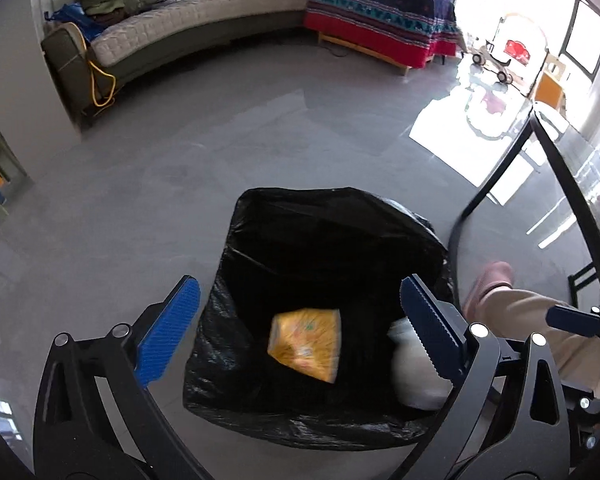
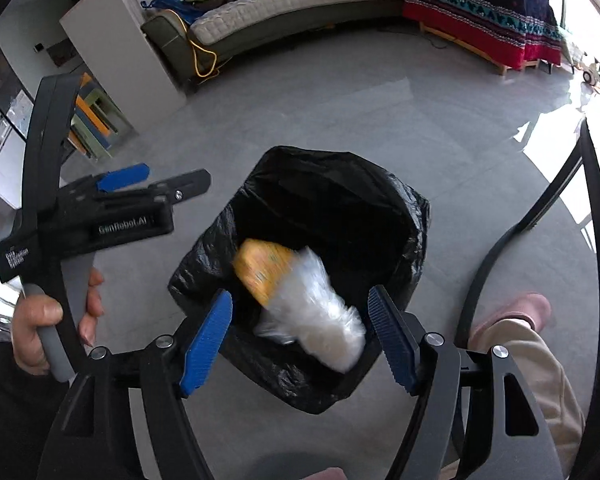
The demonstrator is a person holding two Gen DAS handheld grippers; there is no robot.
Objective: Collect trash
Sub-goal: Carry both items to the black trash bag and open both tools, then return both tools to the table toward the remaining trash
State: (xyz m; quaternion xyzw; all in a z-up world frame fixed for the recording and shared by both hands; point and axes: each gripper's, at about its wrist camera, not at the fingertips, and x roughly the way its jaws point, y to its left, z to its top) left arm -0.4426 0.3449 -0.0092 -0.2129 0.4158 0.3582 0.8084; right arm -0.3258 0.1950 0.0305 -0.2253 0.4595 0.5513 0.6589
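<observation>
A bin lined with a black bag point(image 1: 332, 240) stands on the grey floor; it also shows in the right wrist view point(image 2: 340, 196). Inside lie a yellow packet point(image 1: 306, 342) point(image 2: 262, 266) and a clear white plastic bag point(image 1: 414, 368) point(image 2: 320, 312), which looks blurred. My left gripper point(image 1: 300, 324) is open and empty above the bin's near rim. My right gripper point(image 2: 300, 338) is open above the bin, with the white bag below and between its fingers, not touching them. The left gripper's body point(image 2: 100, 216) shows at the left of the right wrist view.
A glass table with black legs point(image 1: 496, 168) point(image 2: 540, 208) stands right of the bin. The person's leg and pink slipper point(image 1: 496, 280) point(image 2: 520, 312) are beside it. A sofa point(image 1: 172, 28) and a daybed with a red patterned cover point(image 1: 380, 16) line the far wall.
</observation>
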